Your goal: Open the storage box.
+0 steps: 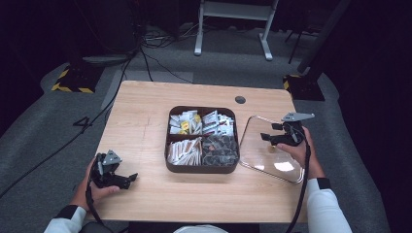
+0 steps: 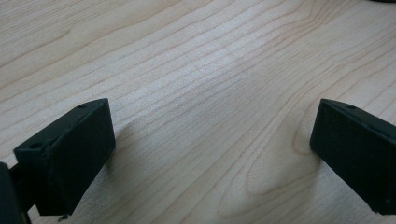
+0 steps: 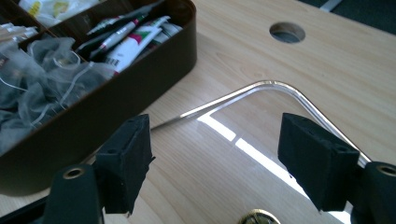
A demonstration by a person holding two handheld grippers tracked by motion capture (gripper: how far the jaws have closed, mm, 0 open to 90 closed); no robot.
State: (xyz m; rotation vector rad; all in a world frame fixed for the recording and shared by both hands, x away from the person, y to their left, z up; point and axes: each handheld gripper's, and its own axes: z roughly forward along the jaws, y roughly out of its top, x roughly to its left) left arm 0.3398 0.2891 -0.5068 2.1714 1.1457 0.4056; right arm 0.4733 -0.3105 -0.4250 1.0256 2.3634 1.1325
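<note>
A dark brown box (image 1: 201, 168) with four compartments sits mid-table, holding sachets, packets and tea bags. Its clear lid (image 1: 272, 162) lies on the wood to the right of the box, with its left edge close to the box wall. My right gripper (image 1: 268, 135) hovers over the lid's far part, jaws open and empty. In the right gripper view the lid's rounded rim (image 3: 261, 86) curves between the jaws of the right gripper (image 3: 215, 154), and the box wall (image 3: 116, 98) is at left. My left gripper (image 1: 127, 180) rests open at the near left, over bare wood (image 2: 210, 70).
A round cable hole (image 1: 240, 100) is in the tabletop (image 1: 141, 116) behind the box. Beyond the table lie grey floor, cables and a white stand's legs (image 1: 265, 46). The person's hands and white sleeves come in at the near edge.
</note>
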